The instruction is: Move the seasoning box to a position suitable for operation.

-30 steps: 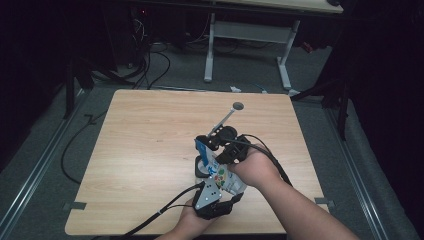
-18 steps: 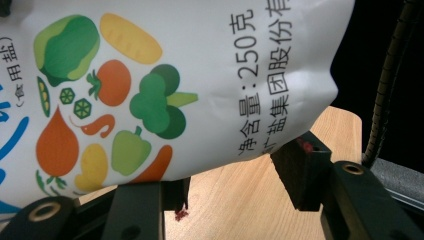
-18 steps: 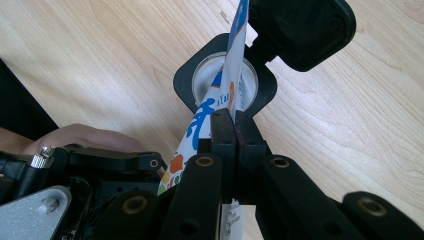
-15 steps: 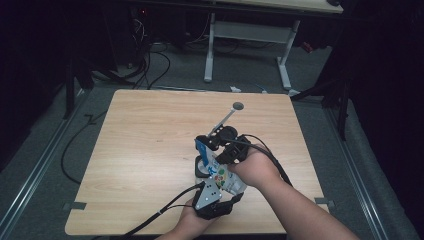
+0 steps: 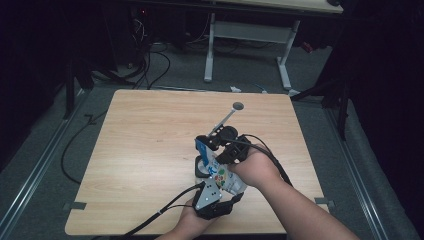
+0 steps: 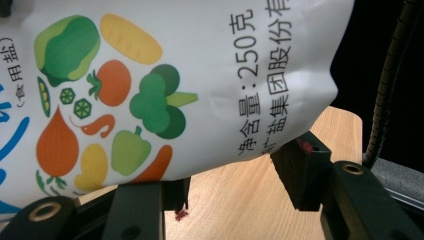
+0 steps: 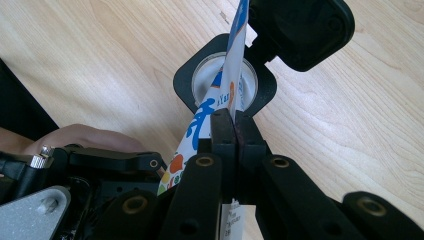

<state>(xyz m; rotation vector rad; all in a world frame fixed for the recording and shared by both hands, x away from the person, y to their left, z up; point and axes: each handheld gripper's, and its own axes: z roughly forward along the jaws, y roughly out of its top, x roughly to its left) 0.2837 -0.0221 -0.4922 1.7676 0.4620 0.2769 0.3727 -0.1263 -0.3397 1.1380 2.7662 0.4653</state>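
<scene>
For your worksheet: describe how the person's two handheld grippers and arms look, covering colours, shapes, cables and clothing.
Both are black, blocky two-jaw tools with brass-ringed screw holes. The left gripper carries a grey three-cornered plate and trails a black cable; the right gripper has flat rectangular pads and its own looping black cable. Both forearms are bare, with no sleeves visible.

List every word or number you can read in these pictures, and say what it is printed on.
"250克" – white bag, after "净含量:".
"(食用盐)" – bag's left edge.
"盐集团股份有" – bag, partly cut off.
Blue lettering on the bag in the right gripper view: too folded to read.
</scene>
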